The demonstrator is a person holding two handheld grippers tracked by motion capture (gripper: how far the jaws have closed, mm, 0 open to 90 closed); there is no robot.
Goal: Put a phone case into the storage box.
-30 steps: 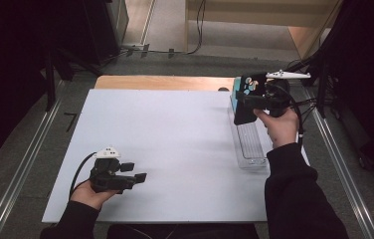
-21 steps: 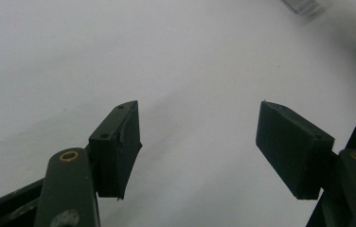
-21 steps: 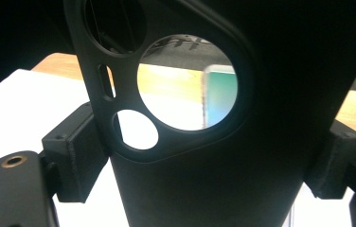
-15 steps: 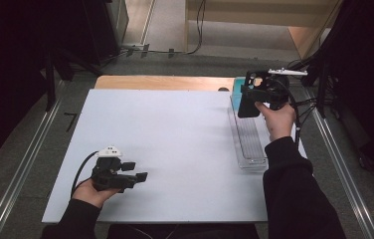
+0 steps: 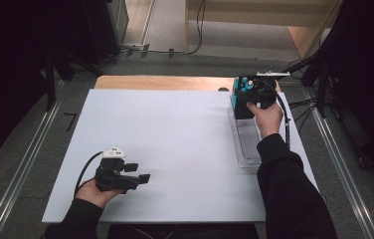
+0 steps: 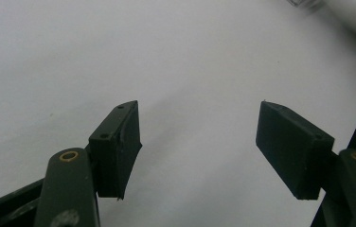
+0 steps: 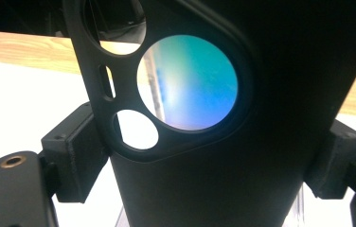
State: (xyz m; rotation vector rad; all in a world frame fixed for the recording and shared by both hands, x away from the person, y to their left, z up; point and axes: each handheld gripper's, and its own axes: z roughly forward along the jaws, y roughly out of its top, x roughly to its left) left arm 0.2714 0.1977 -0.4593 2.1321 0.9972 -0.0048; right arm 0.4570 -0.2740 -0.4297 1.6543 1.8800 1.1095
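Note:
My right gripper (image 5: 244, 99) is at the far right of the table, shut on a black phone case (image 5: 243, 108). In the right gripper view both pads (image 7: 79, 158) press on the case's (image 7: 261, 94) sides, and blue shows through its round camera cut-outs. The case hangs upright over the far end of a clear plastic tray (image 5: 247, 144), just in front of a blue object (image 5: 234, 97). My left gripper (image 5: 144, 174) rests near the front left of the white table top (image 5: 175, 134). Its jaws stand open over bare white surface, with nothing between its pads (image 6: 119, 146).
A strip of wooden table (image 5: 160, 82) shows beyond the white top's far edge. Cables (image 5: 294, 104) run off the table's right side past the right hand. Metal rails (image 5: 339, 164) flank the table on the floor.
The right hand has carried the phone case down and a little farther away, toward the far end of the clear tray. The left hand has stayed where it was.

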